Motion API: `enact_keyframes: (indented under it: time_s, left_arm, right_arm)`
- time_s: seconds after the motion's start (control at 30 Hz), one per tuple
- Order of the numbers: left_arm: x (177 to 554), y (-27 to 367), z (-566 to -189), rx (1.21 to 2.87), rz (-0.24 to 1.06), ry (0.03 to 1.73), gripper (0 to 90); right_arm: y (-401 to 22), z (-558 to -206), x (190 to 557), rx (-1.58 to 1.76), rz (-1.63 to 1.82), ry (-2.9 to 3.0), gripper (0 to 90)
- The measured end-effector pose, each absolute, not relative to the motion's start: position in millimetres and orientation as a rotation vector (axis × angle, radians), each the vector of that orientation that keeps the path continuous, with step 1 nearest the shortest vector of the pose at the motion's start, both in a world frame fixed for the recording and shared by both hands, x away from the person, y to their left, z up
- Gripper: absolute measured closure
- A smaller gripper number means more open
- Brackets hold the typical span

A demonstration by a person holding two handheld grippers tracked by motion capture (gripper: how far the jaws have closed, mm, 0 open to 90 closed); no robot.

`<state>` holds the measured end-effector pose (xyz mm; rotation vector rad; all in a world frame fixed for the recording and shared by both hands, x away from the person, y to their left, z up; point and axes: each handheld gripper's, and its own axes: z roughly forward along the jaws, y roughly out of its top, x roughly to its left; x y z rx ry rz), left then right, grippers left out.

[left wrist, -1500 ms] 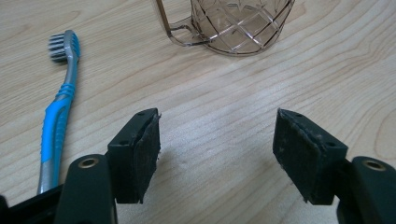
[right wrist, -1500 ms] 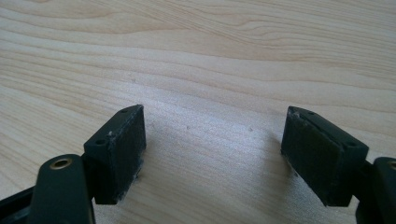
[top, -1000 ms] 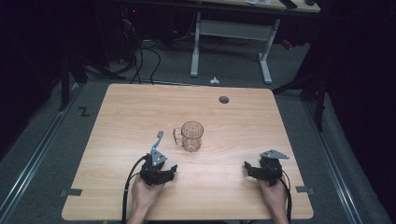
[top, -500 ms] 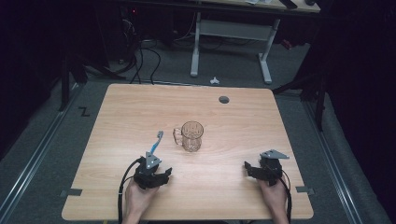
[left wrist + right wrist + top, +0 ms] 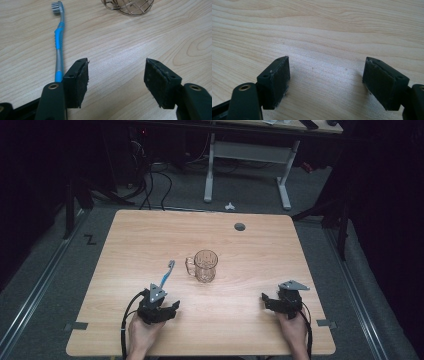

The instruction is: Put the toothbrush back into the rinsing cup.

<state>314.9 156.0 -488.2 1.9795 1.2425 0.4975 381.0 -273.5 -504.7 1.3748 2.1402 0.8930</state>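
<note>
Toothbrush [image 5: 59, 42] lies flat on the table [image 5: 300, 260] just left of the mug [image 5: 205, 265], untouched, left gripper [image 5: 116, 80] gaping beside its handle, so shift over, straddle the grey shaft squarely and pinch low, while right gripper [image 5: 327, 82] rests wide open, well right of the mug.

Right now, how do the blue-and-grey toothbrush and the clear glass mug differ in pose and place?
The blue-and-grey toothbrush lies flat; the clear glass mug stands upright. The toothbrush lies beside the open left hand-held gripper, outside its jaws; the mug sits farther off, near the table's middle. Both rest ungripped on the wooden table.
</note>
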Motion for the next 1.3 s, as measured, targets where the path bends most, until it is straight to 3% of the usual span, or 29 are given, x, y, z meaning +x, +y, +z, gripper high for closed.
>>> enact_keyframes:
  time_s: [1.3]
  left_arm:
    - [322,190,-463,1.938,0.485,1.232,39.9]
  right_arm:
    - [-274,-505,381,1.375,0.893,2.140,22.1]
